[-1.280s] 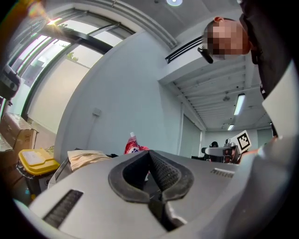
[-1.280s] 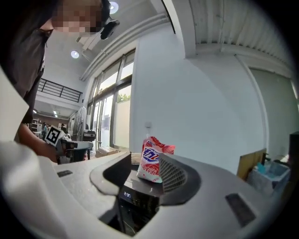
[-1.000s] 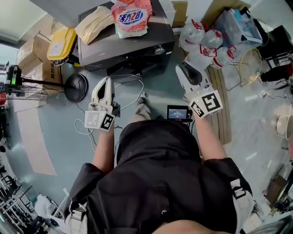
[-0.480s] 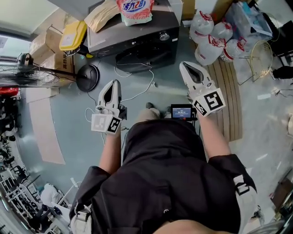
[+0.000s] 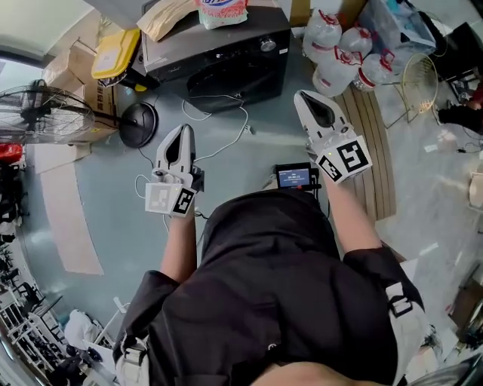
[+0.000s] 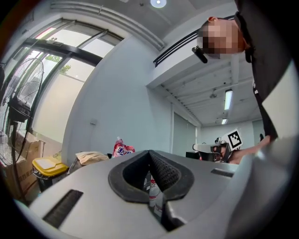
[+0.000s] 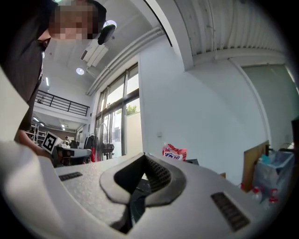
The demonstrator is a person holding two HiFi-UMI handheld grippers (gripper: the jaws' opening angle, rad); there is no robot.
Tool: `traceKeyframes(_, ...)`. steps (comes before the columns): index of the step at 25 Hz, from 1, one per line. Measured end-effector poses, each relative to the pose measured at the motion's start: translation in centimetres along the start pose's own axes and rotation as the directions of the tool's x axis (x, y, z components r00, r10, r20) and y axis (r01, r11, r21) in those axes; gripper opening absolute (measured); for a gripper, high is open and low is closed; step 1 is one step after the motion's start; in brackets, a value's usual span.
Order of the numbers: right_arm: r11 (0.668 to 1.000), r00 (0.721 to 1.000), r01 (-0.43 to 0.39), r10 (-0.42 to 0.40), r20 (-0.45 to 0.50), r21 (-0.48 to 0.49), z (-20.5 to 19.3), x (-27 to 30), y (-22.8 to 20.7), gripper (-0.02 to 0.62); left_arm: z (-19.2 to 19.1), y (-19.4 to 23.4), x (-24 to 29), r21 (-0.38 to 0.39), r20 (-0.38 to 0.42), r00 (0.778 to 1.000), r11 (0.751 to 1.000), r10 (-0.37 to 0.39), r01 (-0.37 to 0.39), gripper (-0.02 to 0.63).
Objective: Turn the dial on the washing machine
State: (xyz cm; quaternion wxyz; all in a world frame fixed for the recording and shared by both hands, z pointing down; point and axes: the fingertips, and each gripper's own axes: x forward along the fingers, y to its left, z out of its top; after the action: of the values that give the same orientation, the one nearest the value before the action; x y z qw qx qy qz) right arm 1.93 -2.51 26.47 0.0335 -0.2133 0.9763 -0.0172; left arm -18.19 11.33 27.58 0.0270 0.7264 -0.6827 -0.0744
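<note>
The dark washing machine [image 5: 226, 64] stands at the top of the head view, its silver dial [image 5: 267, 45] on the front panel's right side. Both grippers are held level above the floor, well short of the machine. My left gripper [image 5: 183, 130] points toward its door, jaws shut with nothing between them; its tips [image 6: 149, 153] meet in the left gripper view. My right gripper [image 5: 303, 96] is below and to the right of the dial, also shut and empty, and its pads [image 7: 145, 156] touch in the right gripper view. A red and white detergent bag [image 5: 223, 10] lies on top of the machine.
A standing fan [image 5: 45, 113] with a round base [image 5: 137, 124] is at the left, near a yellow bin lid [image 5: 115, 53] and cardboard boxes [image 5: 72, 64]. Water bottles [image 5: 339, 53] and wooden boards [image 5: 373, 151] are at the right. White cables [image 5: 219, 124] trail on the floor in front of the machine.
The person and both grippers have drawn back from the washing machine, which now sits higher and smaller in the head view. More floor shows between the grippers and the machine.
</note>
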Motion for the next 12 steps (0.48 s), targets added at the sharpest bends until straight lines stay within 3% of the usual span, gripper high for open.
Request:
traceKeyframes(7,0.999,0.999,0.042,-0.041,0.022,-0.026,1.3,-2.0,8.2,0.002,0.1,1.7,-8.0,-0.065,0.003,1.0,0.998,-0.01,0.01,-0.006)
traceKeyframes(12,0.996,0.996,0.084,-0.084,0.0,-0.039,0.0,-3.7,14.8,0.002,-1.6,3.0,-14.2,-0.119,-0.01,1.0,0.993,-0.012,0.01,-0.006)
